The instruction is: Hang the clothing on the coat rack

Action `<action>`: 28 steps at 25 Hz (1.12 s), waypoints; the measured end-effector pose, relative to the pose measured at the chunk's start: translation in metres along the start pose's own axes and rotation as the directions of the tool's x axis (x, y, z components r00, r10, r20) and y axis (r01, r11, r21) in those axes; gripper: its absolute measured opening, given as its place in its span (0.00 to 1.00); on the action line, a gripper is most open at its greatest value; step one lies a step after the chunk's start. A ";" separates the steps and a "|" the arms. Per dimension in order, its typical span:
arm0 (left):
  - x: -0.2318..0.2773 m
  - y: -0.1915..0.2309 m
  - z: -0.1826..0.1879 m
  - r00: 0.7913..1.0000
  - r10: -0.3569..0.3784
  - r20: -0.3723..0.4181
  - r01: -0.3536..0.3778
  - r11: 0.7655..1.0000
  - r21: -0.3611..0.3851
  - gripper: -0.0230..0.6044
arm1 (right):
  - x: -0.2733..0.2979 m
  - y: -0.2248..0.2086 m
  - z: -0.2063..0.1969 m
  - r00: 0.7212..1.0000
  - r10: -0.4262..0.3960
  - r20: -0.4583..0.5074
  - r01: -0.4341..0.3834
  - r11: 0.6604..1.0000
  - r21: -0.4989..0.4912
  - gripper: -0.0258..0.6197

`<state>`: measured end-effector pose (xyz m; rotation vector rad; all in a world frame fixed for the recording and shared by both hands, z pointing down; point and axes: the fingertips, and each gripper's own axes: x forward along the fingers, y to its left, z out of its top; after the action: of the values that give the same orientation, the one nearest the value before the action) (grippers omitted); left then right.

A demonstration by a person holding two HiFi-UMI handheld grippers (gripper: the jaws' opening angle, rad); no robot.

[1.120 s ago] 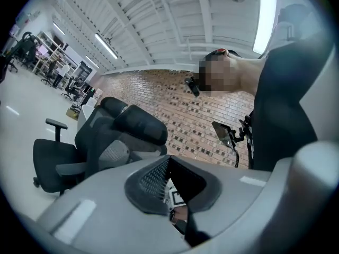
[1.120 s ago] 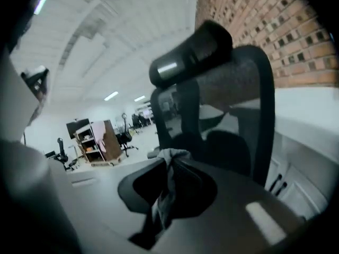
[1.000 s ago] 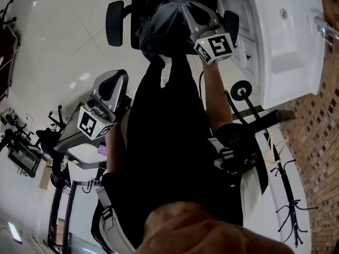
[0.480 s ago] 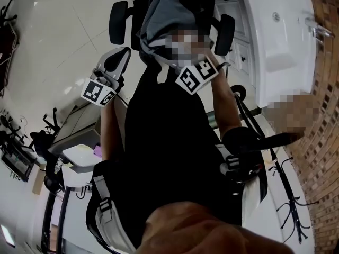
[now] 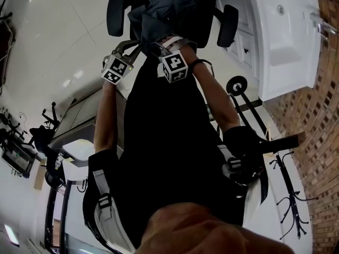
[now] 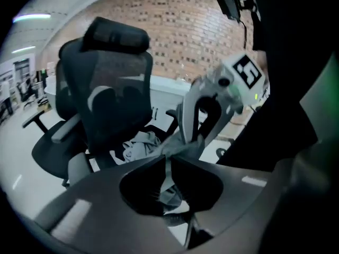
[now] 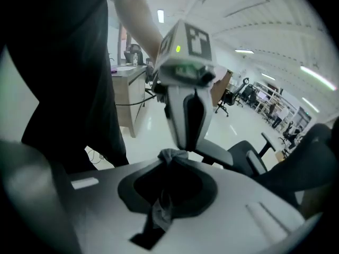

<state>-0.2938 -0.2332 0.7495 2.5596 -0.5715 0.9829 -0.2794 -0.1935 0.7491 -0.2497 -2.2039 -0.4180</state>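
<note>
The chair (image 5: 115, 12) fills the top of the head view, and what looks like the rack (image 5: 290, 209) stands well apart at the lower right, by the brick wall. The grey garment (image 5: 159, 8) is bunched over the chair seat, one edge drawn up between the two claws. The left claw (image 6: 168, 165) is closed on a fold of it, and the right claw (image 7: 170, 160) is likewise clamped on a twisted bunch of cloth. The two claws sit close together above the seat. The step in hand looks like the pick-up: the garment is gripped but not yet clear of the chair. Next it likely needs lifting free, spreading between the claws, and carrying across to a hook.
</note>
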 end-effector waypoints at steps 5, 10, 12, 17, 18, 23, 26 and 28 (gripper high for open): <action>0.030 -0.010 -0.009 0.996 -0.022 -0.092 0.035 0.990 0.137 0.52 | -0.027 -0.008 0.021 0.998 -0.068 0.011 0.069 0.997 -0.041 0.07; 0.038 -0.034 0.017 0.994 -0.096 -0.055 0.106 0.968 0.227 0.35 | -0.036 -0.013 0.045 0.988 -0.058 0.143 0.051 0.997 0.054 0.07; 0.032 -0.037 0.022 0.993 -0.115 -0.024 0.117 0.974 0.193 0.16 | -0.037 -0.017 0.048 0.980 -0.062 0.188 0.039 0.991 0.126 0.07; 0.020 -0.040 0.019 0.995 -0.100 0.002 0.099 0.985 0.142 0.14 | -0.063 -0.035 0.012 0.927 -0.109 0.359 -0.104 0.844 0.526 0.33; 0.017 -0.041 0.019 0.995 -0.097 0.008 0.095 0.985 0.142 0.14 | -0.067 -0.045 -0.015 0.911 -0.177 0.373 -0.123 0.745 0.655 0.38; 0.007 -0.045 0.032 0.994 -0.078 0.070 0.067 0.985 0.157 0.14 | -0.021 -0.066 -0.207 0.932 -0.353 0.082 -0.101 -0.035 0.994 0.41; 0.004 -0.053 0.040 0.993 -0.077 0.091 0.061 0.984 0.169 0.14 | 0.019 -0.058 -0.238 0.945 -0.318 0.077 -0.175 -0.291 0.941 0.41; 0.001 -0.058 0.043 0.992 -0.074 0.100 0.056 0.983 0.177 0.14 | 0.040 -0.052 -0.243 0.954 -0.290 0.074 -0.191 -0.401 0.896 0.40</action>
<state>-0.2415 -0.2029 0.7107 2.7802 -0.4441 0.9149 -0.1448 -0.3328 0.9101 0.9119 -1.9047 1.8236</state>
